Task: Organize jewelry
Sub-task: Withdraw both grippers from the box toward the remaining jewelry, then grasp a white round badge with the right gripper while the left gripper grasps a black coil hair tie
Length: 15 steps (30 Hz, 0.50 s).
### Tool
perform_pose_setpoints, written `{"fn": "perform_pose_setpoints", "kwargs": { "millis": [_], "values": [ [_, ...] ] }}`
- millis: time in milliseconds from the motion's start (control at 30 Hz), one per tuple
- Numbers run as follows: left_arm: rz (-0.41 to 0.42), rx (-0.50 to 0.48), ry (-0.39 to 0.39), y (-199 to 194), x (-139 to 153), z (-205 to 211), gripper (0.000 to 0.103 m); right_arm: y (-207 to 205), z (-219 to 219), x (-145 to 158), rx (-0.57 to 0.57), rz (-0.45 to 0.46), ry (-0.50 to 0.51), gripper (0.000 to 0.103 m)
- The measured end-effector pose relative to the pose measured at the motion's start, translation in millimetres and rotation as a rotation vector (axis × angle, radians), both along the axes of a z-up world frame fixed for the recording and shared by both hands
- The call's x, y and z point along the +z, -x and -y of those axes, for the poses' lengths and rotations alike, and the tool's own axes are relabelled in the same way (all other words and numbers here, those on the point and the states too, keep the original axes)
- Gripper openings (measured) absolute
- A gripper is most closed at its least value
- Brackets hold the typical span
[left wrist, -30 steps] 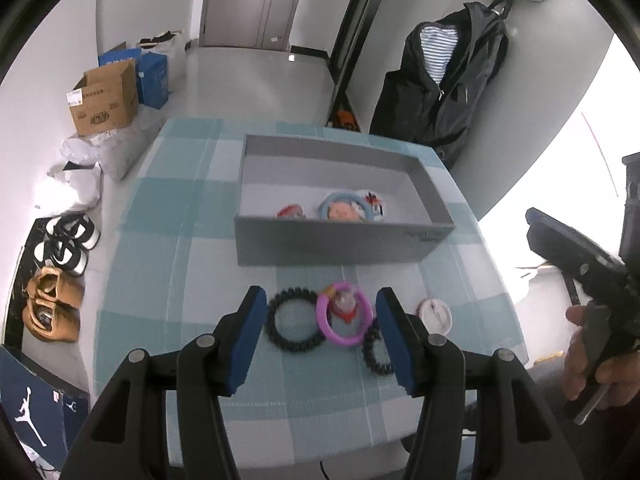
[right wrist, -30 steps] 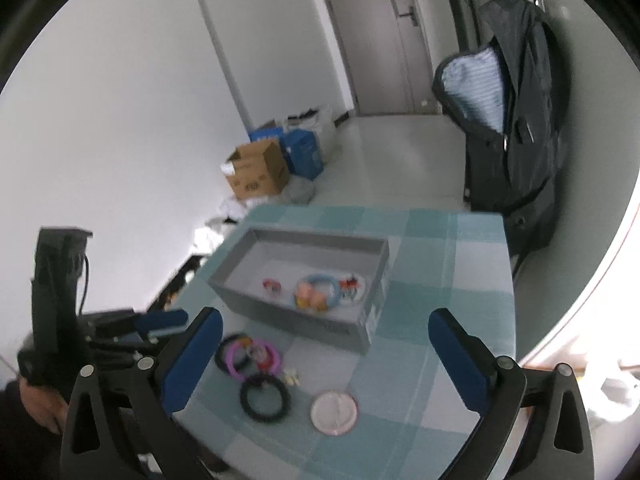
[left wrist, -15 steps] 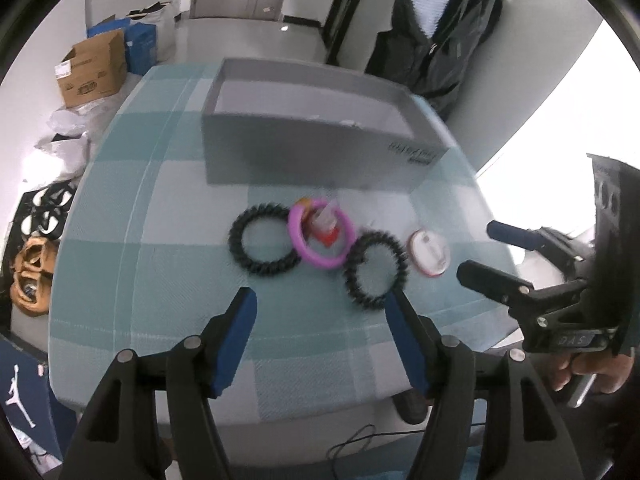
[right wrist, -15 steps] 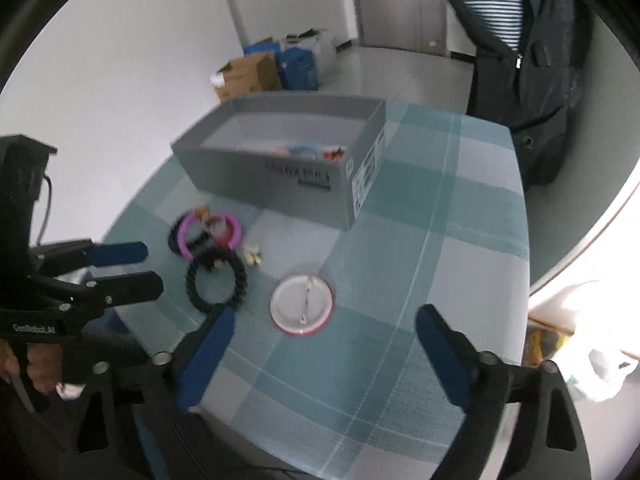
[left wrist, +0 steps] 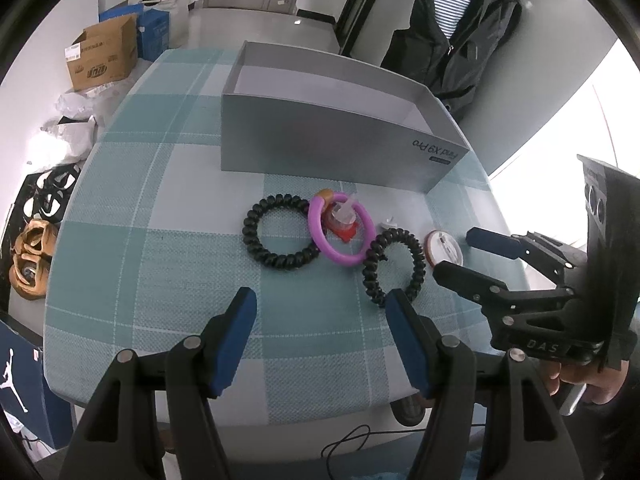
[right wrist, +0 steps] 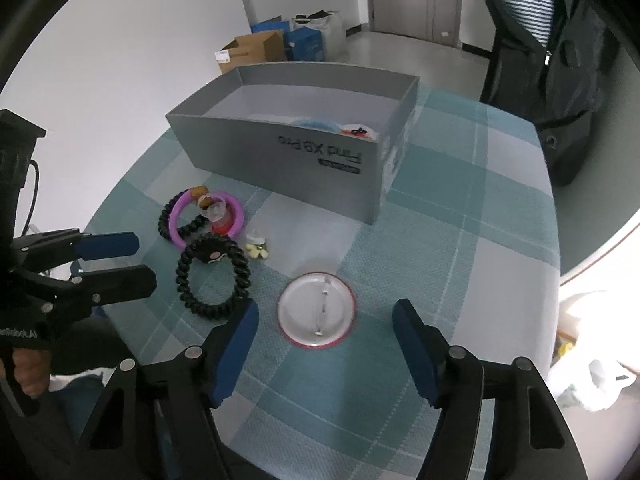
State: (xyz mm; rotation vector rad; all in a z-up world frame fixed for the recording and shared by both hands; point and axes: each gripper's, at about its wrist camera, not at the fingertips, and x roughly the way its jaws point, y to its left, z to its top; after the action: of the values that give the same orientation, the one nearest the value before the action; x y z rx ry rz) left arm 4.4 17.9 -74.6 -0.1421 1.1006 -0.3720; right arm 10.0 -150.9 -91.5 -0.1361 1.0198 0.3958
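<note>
Hovering over the checked tabletop [right wrist: 460, 216], the right tongs [right wrist: 324, 340] stand released, their jaws just narrowing, with the round pin badge [right wrist: 317, 310] lying between the tips untouched. The left tongs [left wrist: 320, 328] are also released, empty, at nine o'clock of the badge. Two black coil bracelets [left wrist: 280, 236] and a purple ring [left wrist: 340, 232] lie before the grey box [right wrist: 304, 160] at twelve o'clock.

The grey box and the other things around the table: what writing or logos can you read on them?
"Find X9 Pro": side of the grey box, upside down in both views.
"DAS": body of the right hand-held gripper.
Jumping-figure logo, no words: blue box on the floor.
Cardboard box print, and the small label under "Find X9 Pro": too blurred to read.
</note>
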Motion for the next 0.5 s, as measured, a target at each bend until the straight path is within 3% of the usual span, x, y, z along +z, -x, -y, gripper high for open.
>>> {"fn": "perform_pose_setpoints", "kwargs": {
  "millis": [200,500],
  "values": [
    [-0.006,-0.004,-0.006,-0.7,-2.8,-0.7,0.062,7.8,-19.7,-2.0,0.064,0.054,0.120,0.041],
    [-0.025,-0.066,0.056,0.5,-2.5,5.9,0.062,5.8,-13.3,0.3,0.037,0.021,0.092,0.041]
  ]
}}
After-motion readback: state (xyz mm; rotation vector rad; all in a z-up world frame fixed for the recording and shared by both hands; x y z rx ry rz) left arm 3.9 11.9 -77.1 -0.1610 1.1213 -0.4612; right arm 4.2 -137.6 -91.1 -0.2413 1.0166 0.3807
